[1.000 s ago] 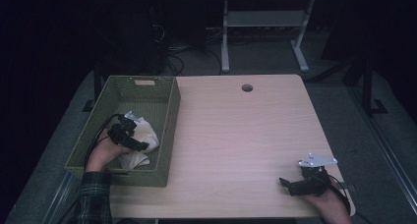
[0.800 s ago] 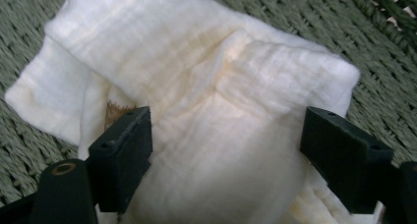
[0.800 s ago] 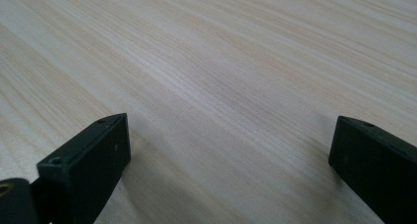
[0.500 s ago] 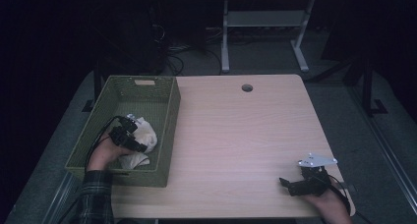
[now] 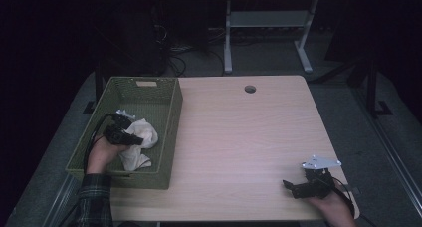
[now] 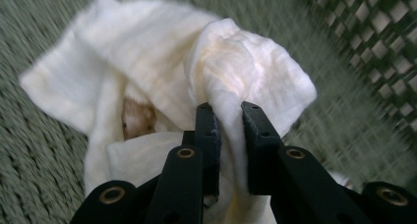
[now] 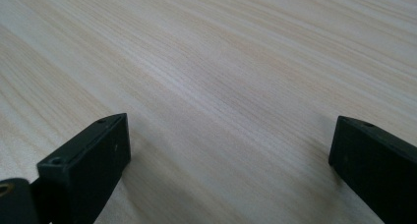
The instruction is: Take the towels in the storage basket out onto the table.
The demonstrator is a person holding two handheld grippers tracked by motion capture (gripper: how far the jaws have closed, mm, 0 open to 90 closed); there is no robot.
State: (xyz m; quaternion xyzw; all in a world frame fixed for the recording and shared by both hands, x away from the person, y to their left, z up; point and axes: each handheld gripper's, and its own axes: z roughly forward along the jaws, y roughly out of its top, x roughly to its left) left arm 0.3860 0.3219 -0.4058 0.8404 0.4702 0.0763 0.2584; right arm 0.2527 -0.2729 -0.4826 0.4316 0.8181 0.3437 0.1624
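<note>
A crumpled white cloth [image 5: 142, 137] [image 6: 162, 71] lies in the green woven basket [image 5: 171, 137] at the table's left. My left gripper [image 5: 130, 137] [image 6: 228, 108] reaches into the basket; its jaws have just been closing and now pinch a fold of the cloth between them. A brownish patch shows on the cloth in the left gripper view. My right gripper [image 5: 291, 186] [image 7: 228, 150] rests low over the wooden table [image 5: 239, 137] near its front right corner, jaws wide apart with nothing between them.
The basket's lattice wall [image 6: 378, 42] stands close to the right of the cloth. A round cable hole [image 5: 250, 89] lies at the table's far edge. A white desk frame [image 5: 263, 33] stands on the floor behind the table.
The left gripper's jaws have come together on the white cloth in the basket. The hand shifted only slightly. The right gripper has stayed where it was.
</note>
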